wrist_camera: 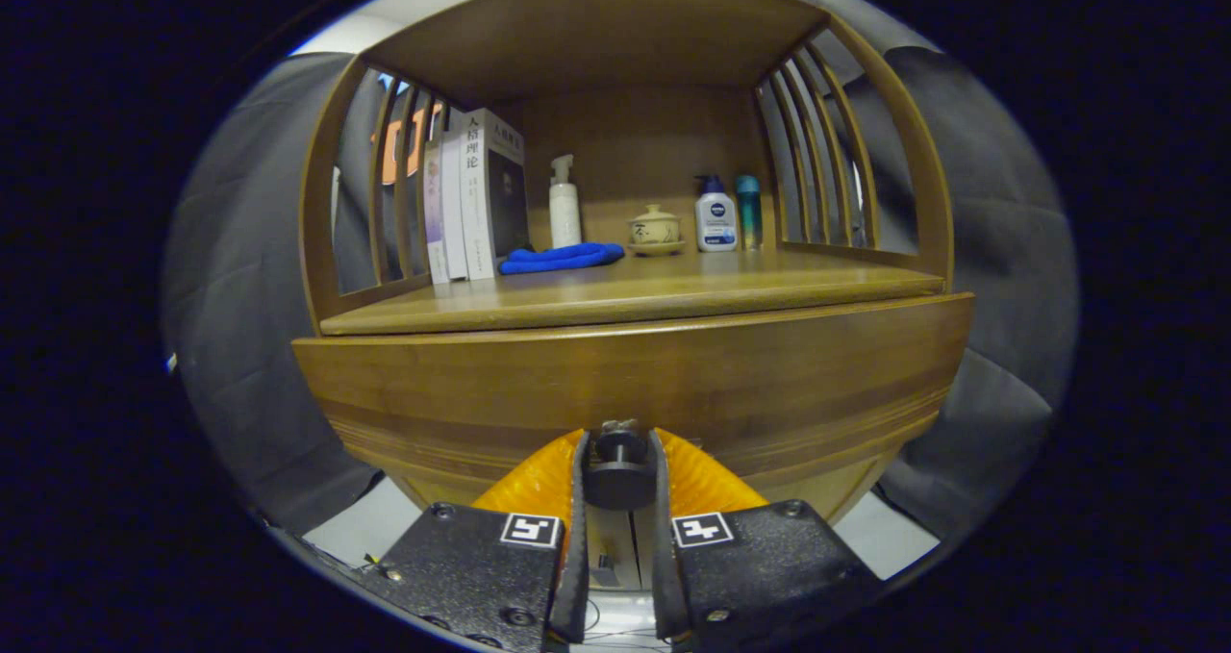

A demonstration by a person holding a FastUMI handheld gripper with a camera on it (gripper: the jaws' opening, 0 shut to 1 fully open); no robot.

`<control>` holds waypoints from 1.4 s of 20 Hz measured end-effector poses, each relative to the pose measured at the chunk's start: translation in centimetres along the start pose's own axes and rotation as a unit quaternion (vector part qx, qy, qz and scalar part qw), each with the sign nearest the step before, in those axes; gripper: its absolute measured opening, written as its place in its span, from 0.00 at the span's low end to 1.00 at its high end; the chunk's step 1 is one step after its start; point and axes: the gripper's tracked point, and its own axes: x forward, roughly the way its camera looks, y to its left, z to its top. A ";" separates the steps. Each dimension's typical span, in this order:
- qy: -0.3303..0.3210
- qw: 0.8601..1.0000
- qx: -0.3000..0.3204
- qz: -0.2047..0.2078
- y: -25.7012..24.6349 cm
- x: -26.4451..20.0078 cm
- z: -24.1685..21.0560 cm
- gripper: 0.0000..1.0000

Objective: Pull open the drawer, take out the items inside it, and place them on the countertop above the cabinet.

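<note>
A: Cabinet [635, 153] fills centre frame, wooden, slatted sides. Drawer [635, 374] front spans mid frame, looks closed or nearly so; contents hidden.

B: Countertop [673, 292]?

A: Just above the drawer front. Books [476, 196] stand upper left, blue cloth [561, 258] beside them. Behind it a white pump bottle [565, 206], lidded cup [655, 228] on its saucer at centre, then two bottles [728, 213] to the right.

B: Gripper [620, 451]?

A: Bottom centre. Fingers nearly together, pinching the drawer's dark knob [619, 475] from both sides.

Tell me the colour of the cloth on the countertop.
Blue: the cloth lies beside the books, clearest in the gripper view.
</note>
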 end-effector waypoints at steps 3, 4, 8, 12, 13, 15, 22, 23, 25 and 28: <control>-0.002 1.000 -0.009 0.004 0.0 -2.3 -0.6 0.30; -0.003 1.000 -0.010 0.005 0.0 -3.2 -0.9 0.30; -0.003 1.000 -0.017 0.014 0.1 -6.7 -1.9 0.29; 0.003 1.000 -0.014 0.022 0.0 -9.2 -2.8 0.29; 0.006 1.000 -0.010 0.023 0.0 -9.7 -3.0 0.29; 0.011 1.000 -0.007 0.026 0.0 -10.5 -3.5 0.29; 0.005 0.999 -0.028 0.032 0.0 -13.3 -4.4 0.29; 0.002 0.999 -0.033 0.036 0.0 -13.8 -4.3 0.29; -0.050 0.996 -0.065 0.025 -0.1 -14.9 -1.5 0.24; -0.052 0.988 -0.144 0.025 -0.3 -16.0 -2.0 0.11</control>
